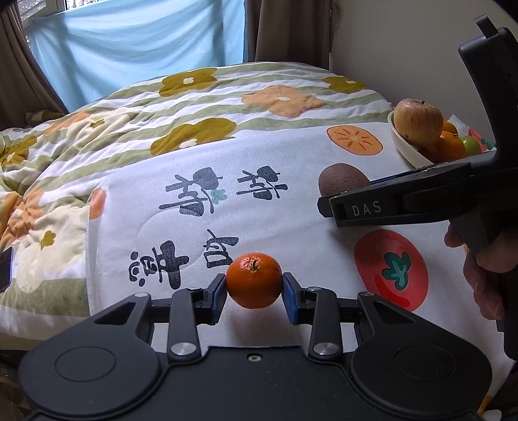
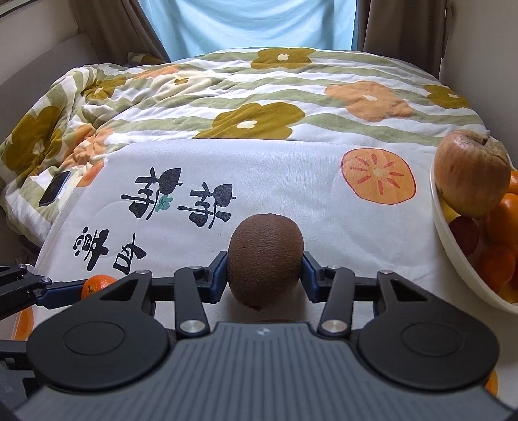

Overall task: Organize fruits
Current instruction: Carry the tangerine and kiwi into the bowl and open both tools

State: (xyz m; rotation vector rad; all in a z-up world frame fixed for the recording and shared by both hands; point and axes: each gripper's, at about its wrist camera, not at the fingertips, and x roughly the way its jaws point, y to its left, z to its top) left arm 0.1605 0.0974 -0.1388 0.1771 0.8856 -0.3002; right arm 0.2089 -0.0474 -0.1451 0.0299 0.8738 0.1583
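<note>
**Two fruits gripped, bowl waiting at the right**

Behind everything, a pale blue curtain (image 2: 249, 22) between brown drapes, with plain wall to the right. Below it, a bed under a striped floral quilt (image 2: 259, 97), bunched at the left edge, where a dark phone (image 2: 54, 188) lies. Over the quilt's near half, a white cloth (image 1: 259, 207) printed with black characters and cartoon fruit: soft, yielding ground, likely to let round fruit roll.

At the right edge of the cloth, a cream bowl (image 2: 453, 236), already heaped: a large blotchy apple (image 2: 471, 173) perched on top, oranges and something red beneath, a green fruit glimpsed in the left view.

Right gripper (image 2: 264, 265) clamped on a brown kiwi (image 2: 264, 259), blue pads pressed against both flanks, close to the cloth; whether touching it, unclear. Left gripper (image 1: 254, 288) closed around a small mandarin (image 1: 254, 280), stem up, low over the cloth and well to the left of the bowl.

Probably mid-transfer, both fruits bound for the bowl. Best done one at a time: kiwi first, being nearer. Keep pressure light, since kiwi bruises easily. Lift clear of the rim, aim for a hollow beside the apple rather than against it, and release low so nothing topples. Keep the grippers apart while crossing.
</note>
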